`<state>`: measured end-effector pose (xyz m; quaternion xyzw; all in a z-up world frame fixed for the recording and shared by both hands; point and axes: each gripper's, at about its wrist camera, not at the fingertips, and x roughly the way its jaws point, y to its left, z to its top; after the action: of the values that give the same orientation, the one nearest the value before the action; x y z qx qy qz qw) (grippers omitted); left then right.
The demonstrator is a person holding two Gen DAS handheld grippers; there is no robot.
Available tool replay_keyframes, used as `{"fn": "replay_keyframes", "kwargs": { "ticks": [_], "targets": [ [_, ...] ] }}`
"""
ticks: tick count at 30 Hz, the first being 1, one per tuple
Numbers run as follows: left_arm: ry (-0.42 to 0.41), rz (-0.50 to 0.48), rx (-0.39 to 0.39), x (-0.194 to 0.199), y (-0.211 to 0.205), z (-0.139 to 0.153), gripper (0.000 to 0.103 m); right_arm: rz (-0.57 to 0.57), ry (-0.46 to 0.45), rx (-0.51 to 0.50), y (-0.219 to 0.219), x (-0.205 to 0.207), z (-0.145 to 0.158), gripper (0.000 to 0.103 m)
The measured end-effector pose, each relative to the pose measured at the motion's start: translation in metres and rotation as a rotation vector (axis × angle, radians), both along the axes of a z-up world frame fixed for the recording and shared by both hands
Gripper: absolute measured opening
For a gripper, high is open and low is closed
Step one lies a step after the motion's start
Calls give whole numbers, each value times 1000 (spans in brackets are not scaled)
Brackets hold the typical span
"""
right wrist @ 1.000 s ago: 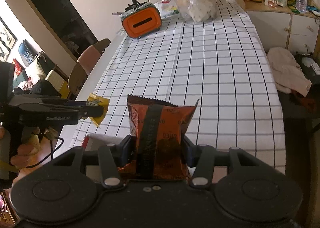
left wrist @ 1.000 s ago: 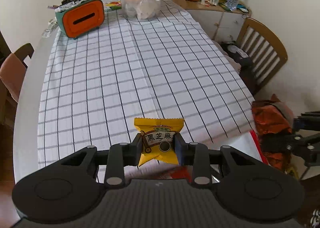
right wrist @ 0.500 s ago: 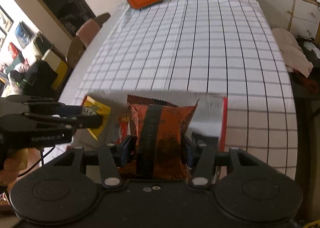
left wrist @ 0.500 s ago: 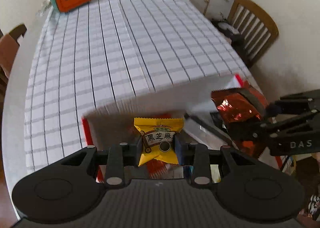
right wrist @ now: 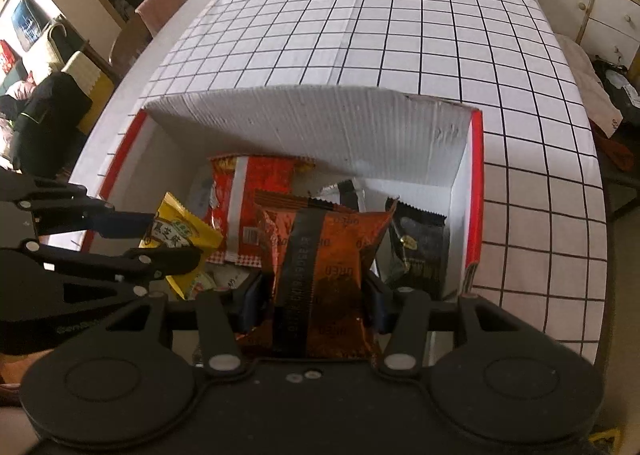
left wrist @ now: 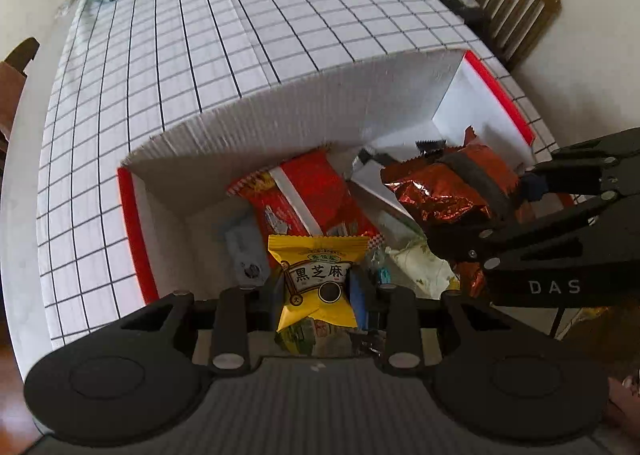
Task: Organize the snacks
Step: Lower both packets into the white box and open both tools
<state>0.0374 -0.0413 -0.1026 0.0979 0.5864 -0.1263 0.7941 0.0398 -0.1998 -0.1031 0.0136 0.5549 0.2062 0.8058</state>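
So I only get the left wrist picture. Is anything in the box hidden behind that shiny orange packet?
Observer: Yes. The right wrist view shows a black packet with gold print by the right wall of the box, just beyond the orange packet.
Visitor: And is the orange one properly held? I only see it side-on.
Observer: Seen from behind, the right gripper has one finger pressed on each side of it, and the packet hangs above the open box.
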Motion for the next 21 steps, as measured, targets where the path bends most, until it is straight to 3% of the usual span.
{"fn": "replay_keyframes", "kwargs": {
  "ticks": [13,21],
  "targets": [
    [13,33,28,2,-5,-7,34,33,-2,-3,2,0,-4,51],
    [-38,95,21,-12,-5,4,49,43,-38,27,-7,-8,7,56]
  ]
}}
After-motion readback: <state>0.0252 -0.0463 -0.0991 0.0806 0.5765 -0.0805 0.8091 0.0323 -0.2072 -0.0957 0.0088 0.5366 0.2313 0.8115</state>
